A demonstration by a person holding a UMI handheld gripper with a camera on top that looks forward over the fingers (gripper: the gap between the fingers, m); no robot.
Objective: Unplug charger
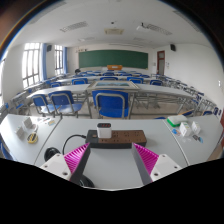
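Observation:
A white charger (104, 129) stands upright, plugged into a dark brown power strip (116, 139) lying on the white table (60, 128), just ahead of my fingers. My gripper (113, 156) is open, its two fingers with magenta pads (78, 157) spread wide, with bare table between them. Nothing is held. The charger and strip lie slightly beyond the fingertips, about centred between them.
A cable and dark object (52, 153) lie on the table left of the fingers. Green and white items (186, 127) sit on the table to the right. Beyond are rows of classroom desks with blue chairs (110, 103) and a green chalkboard (113, 59).

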